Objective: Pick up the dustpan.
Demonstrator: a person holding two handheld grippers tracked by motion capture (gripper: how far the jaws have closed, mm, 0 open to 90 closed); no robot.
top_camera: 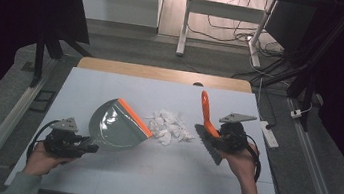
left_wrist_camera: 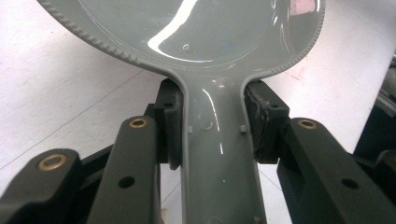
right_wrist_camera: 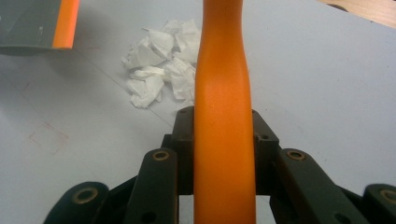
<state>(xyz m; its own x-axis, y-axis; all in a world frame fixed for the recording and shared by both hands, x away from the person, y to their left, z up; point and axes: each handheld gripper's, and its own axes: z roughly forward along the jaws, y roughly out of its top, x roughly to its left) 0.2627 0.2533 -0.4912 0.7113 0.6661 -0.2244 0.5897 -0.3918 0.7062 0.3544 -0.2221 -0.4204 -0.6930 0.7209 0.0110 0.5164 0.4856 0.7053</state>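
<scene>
Now | left gripper [left_wrist_camera: 212,123] jaws clamp dustpan [left_wrist_camera: 219,154] handle | right gripper [right_wrist_camera: 224,140] clamps brush [right_wrist_camera: 223,116] handle

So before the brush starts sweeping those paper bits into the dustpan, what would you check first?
1. Left gripper clamped on the dustpan handle: ok, both pads press the grey handle.
2. Right gripper clamped on the brush: ok, the orange handle sits between its jaws.
3. Dustpan's orange lip facing the paper scraps: ok, the lip is on the side nearest the pile.
4. Lip flat against the table: cannot tell from these angles.
5. Scraps between brush and dustpan: ok, the pile lies between them.
6. Bristles touching the table: cannot tell; the brush head is beside the hand, contact unclear.
</scene>
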